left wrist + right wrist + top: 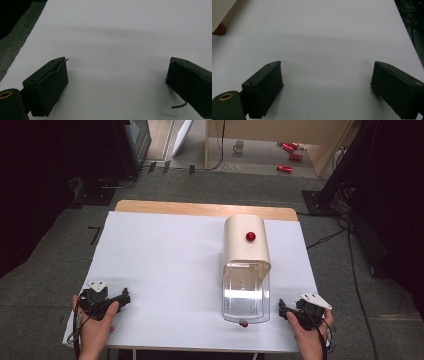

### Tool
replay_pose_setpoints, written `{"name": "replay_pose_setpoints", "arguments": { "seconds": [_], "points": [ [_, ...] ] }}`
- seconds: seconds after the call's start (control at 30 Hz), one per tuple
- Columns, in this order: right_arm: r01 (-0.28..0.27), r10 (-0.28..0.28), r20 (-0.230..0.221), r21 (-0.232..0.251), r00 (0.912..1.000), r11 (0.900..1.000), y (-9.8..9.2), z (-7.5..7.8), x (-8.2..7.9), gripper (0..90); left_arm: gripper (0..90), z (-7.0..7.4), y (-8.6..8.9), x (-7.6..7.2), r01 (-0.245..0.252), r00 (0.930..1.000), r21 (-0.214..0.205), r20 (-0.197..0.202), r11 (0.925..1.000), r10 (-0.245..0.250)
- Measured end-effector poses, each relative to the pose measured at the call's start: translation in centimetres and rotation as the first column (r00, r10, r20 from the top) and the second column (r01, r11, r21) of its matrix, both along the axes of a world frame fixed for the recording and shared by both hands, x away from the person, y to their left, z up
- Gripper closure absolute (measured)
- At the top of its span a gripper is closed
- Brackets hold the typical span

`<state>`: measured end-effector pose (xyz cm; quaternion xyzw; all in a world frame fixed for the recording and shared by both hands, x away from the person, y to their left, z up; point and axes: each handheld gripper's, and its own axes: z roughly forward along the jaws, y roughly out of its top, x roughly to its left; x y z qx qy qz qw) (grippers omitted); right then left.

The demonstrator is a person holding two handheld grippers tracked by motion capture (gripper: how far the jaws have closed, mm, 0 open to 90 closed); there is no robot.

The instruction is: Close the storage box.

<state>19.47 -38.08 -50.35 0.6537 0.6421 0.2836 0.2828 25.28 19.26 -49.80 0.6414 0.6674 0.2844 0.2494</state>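
High view: white table [165, 270], person's hands entering from the near edge. Left hand [95, 325] holds the left gripper [122, 296] at the near-left corner of the table, jaws pointing toward the right. Right hand [310, 332] holds the right gripper [281, 309] at the near-right corner, jaws pointing left. A grey three-cornered plate sits on top of each.

Container [244, 267] lies right of centre: cream body toward the far side, clear plastic section toward the near edge. One red knob [250, 236] on top of the cream body; a second red knob [243, 323] at the near end of the clear section, just beside the table's front edge. Right gripper is near that end, apart from it.

Left gripper view: jaws spread wide, bare white surface between them, nothing held. A short loose thread hangs off the right-hand pad [192, 87].

Right gripper view: jaws likewise wide apart, nothing between. Cream corner of the container [222, 11] and a red knob [219, 29] at upper left.

Floor beyond the table: mug [239, 146], red cans [290, 155].
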Motion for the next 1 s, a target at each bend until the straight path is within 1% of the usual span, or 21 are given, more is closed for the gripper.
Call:
{"name": "replay_pose_setpoints", "arguments": {
  "seconds": [0.1,0.17,0.2,0.23,0.27,0.33,0.43,0.5,0.53,0.6,0.63,0.67,0.7,0.73,0.83,1.0],
  "points": [
    [0.01,-0.01,0.0,-0.005,1.0,0.9999,0.2,0.1,-0.2,9.7,3.9,0.0,0.0,0.0,0.0,1.0,0.001,-0.001,1.0,0.0],
    [0.02,-0.02,0.006,-0.023,0.9998,0.9995,0.4,0.2,-0.5,9.7,3.9,0.0,0.0,0.0,0.0,1.0,0.002,-0.002,1.0,0.0],
    [0.03,-0.029,0.012,-0.028,0.9995,0.9992,0.4,0.2,-0.7,10.5,3.9,0.0,0.0,0.0,0.0,1.0,0.002,-0.001,1.0,0.0],
    [0.044,-0.044,0.018,-0.028,0.9989,0.9986,0.5,0.4,-0.8,13.9,3.9,0.0,0.0,0.0,0.0,1.0,0.003,-0.001,1.0,0.0],
    [0.054,-0.053,0.025,-0.025,0.9983,0.9982,0.6,0.5,-1.0,14.4,3.9,0.0,0.0,0.0,0.0,1.0,0.003,-0.002,1.0,0.0],
    [0.049,-0.049,0.034,-0.005,0.9982,0.9988,0.7,1.0,-1.4,14.6,3.9,0.0,0.0,0.0,0.0,1.0,0.002,-0.001,1.0,0.0],
    [0.038,-0.038,0.047,-0.004,0.9982,0.9993,1.2,1.6,-2.0,15.2,3.9,0.0,0.0,0.0,0.0,1.0,0.001,0.0,1.0,0.0],
    [0.019,-0.019,0.049,0.003,0.9986,0.9998,1.8,1.9,-2.4,15.6,3.9,0.0,0.0,0.0,0.0,1.0,0.001,0.001,1.0,0.0],
    [0.019,-0.019,0.049,0.003,0.9986,0.9998,1.8,1.9,-2.4,15.6,3.9,0.0,0.0,0.0,0.0,1.0,0.001,0.001,1.0,0.0],
    [-0.013,0.011,0.068,0.022,0.9976,0.9997,2.7,2.7,-3.1,17.4,3.9,0.0,0.0,0.0,0.0,1.0,0.001,0.001,1.0,0.0],
    [-0.024,0.023,0.077,0.021,0.9967,0.9995,3.0,2.9,-3.4,17.9,3.9,0.0,0.0,0.0,0.0,1.0,0.001,0.001,1.0,0.0],
    [-0.024,0.023,0.077,0.021,0.9967,0.9995,3.0,2.9,-3.4,17.9,3.9,0.0,0.0,0.0,0.0,1.0,0.001,0.001,1.0,0.0],
    [-0.037,0.036,0.087,0.008,0.9955,0.9993,3.3,3.2,-3.6,18.1,3.9,0.0,0.0,0.0,-0.001,1.0,0.001,0.001,1.0,0.001],
    [-0.063,0.064,0.103,-0.006,0.9926,0.998,4.0,3.8,-4.0,18.4,3.9,0.0,0.0,0.0,-0.001,1.0,0.001,0.001,1.0,0.001],
    [-0.096,0.095,0.116,0.006,0.9887,0.9953,4.7,4.3,-4.4,19.0,3.9,0.0,-0.1,0.0,-0.003,1.0,0.002,0.001,1.0,0.003],
    [-0.148,0.147,0.104,0.002,0.9836,0.9889,5.2,4.3,-4.7,19.4,3.9,0.0,-0.1,0.0,-0.002,1.0,0.002,0.0,1.0,0.002]
  ]
}}
